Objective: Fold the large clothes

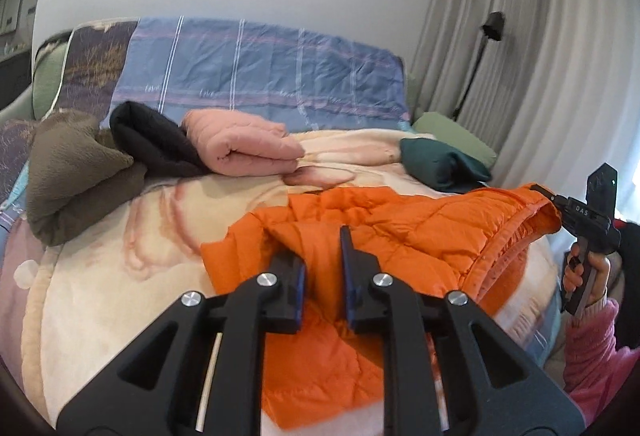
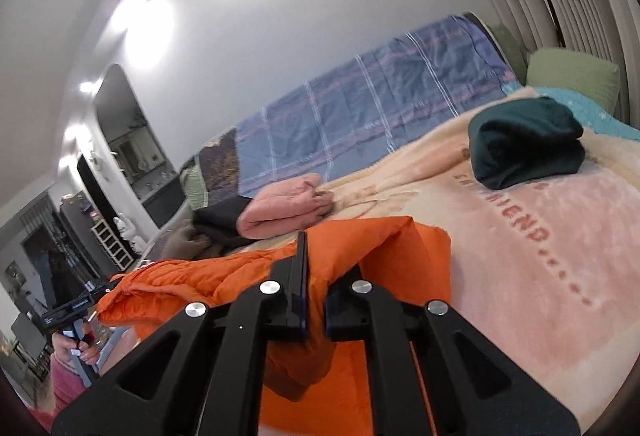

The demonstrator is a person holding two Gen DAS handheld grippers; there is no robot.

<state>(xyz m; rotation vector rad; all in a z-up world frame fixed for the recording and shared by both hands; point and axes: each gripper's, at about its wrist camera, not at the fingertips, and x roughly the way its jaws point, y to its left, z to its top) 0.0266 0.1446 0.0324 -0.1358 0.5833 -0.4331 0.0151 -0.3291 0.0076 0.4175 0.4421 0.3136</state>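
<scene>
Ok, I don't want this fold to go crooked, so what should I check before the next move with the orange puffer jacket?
1. Left gripper grips the orange quilted puffer jacket: ok, fabric sits between its fingers.
2. Right gripper grips it: ok, fabric is bunched between its fingers.
3. Jacket spread flat between the grippers: not ok, rumpled.
4. Bare room on the cream and pink fleece blanket beyond it: ok.
5. Folded pink quilted garment and folded dark green garment apart from the jacket: ok.
6. Sleeves tucked in: cannot tell.
</scene>
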